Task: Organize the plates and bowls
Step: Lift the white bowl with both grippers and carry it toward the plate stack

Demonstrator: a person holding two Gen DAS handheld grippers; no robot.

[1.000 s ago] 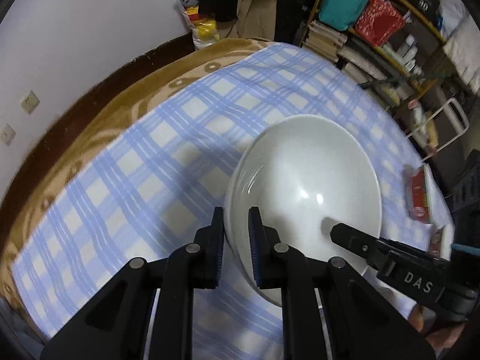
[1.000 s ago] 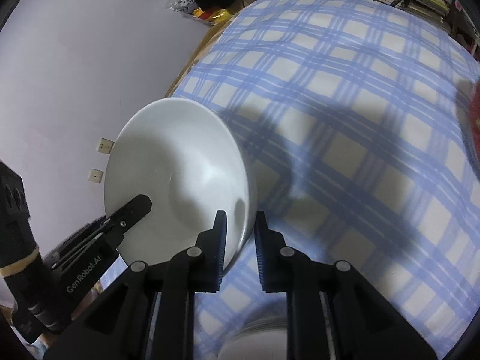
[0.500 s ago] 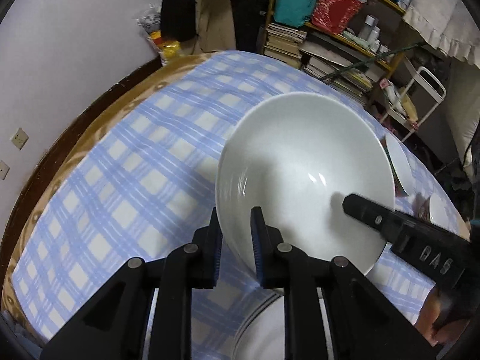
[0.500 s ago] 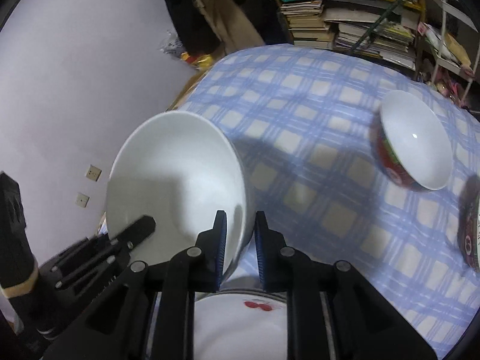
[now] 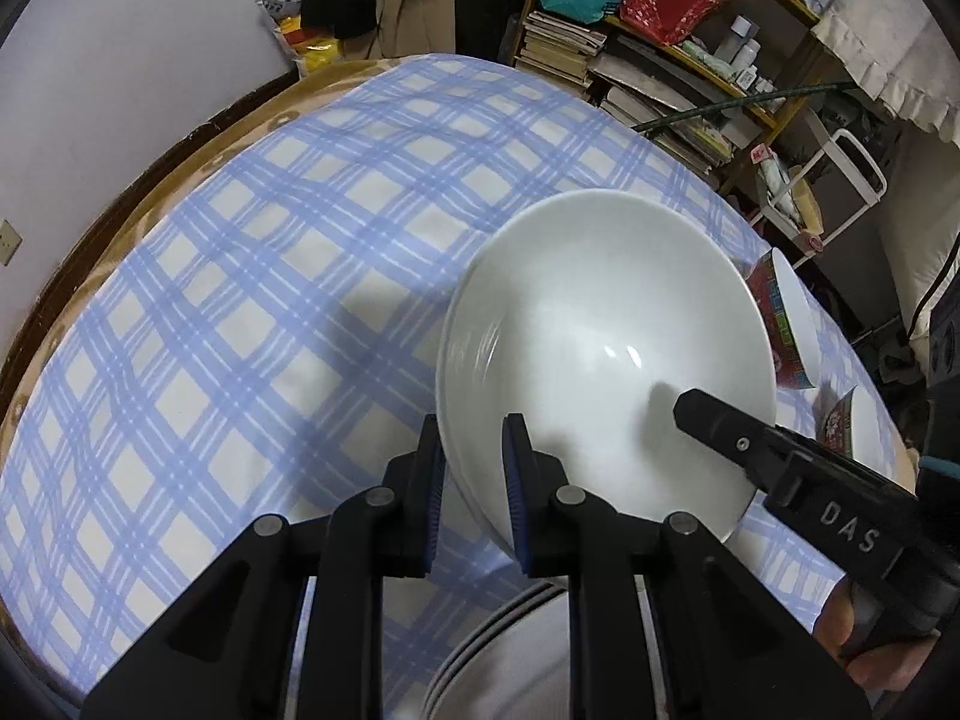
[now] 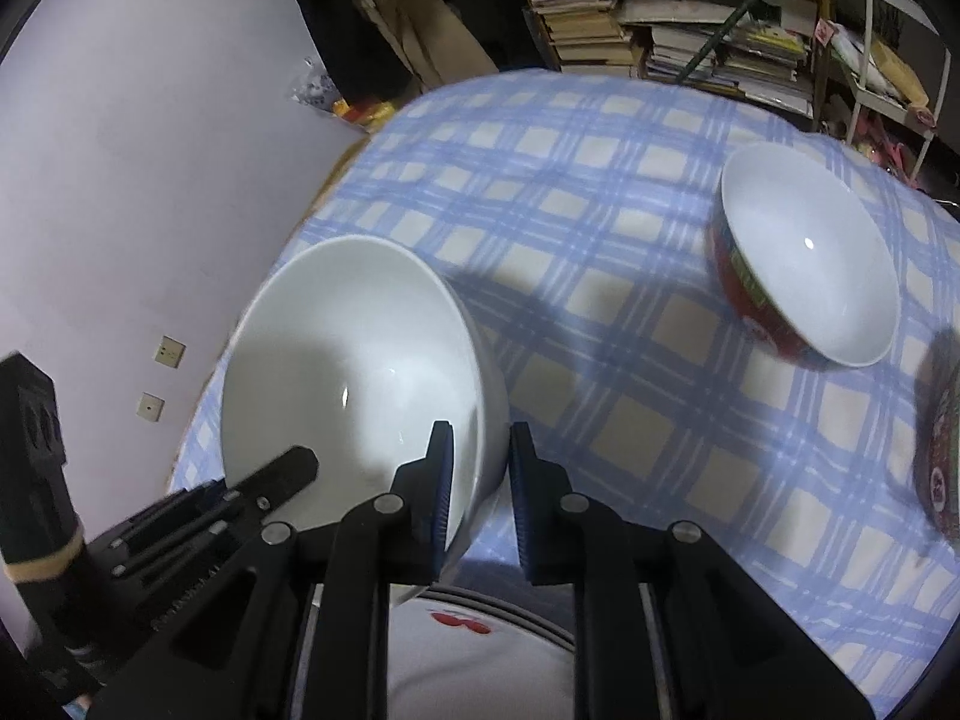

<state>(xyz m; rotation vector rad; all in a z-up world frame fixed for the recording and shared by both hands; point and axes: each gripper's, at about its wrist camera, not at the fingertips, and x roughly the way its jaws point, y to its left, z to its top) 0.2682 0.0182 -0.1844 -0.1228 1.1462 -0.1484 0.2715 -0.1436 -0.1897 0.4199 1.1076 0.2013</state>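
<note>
Blue-and-white checked cloth is covering the table, with cluttered bookshelves standing behind it and a pale wall to one side. Above that cloth, a plain white bowl is hanging in the air, tilted, carried by both tools at once. The left gripper is pinching the near rim, one pad outside the wall and one inside, jaws nearly closed on the thin china. The right gripper is doing the same on the opposite rim, so the bowl is being supported at two points; that is probably why it is sitting steady despite its tilt and its smooth, slippery glaze.

Directly beneath, at the bottom edge of both views, a stack of white plates is lying, the top one showing a red mark. The bowl seems to be heading for a resting place on or near this stack, which would explain why it is being held above it rather than over open cloth.

Further off, a red-patterned bowl with a white inside is sitting on the cloth, and another red-patterned dish is showing at the right edge, only partly visible. Those are likely waiting their turn. Lowering will call for both tools to descend together, since an uneven drop could let the rim slip from one pair of pads.
</note>
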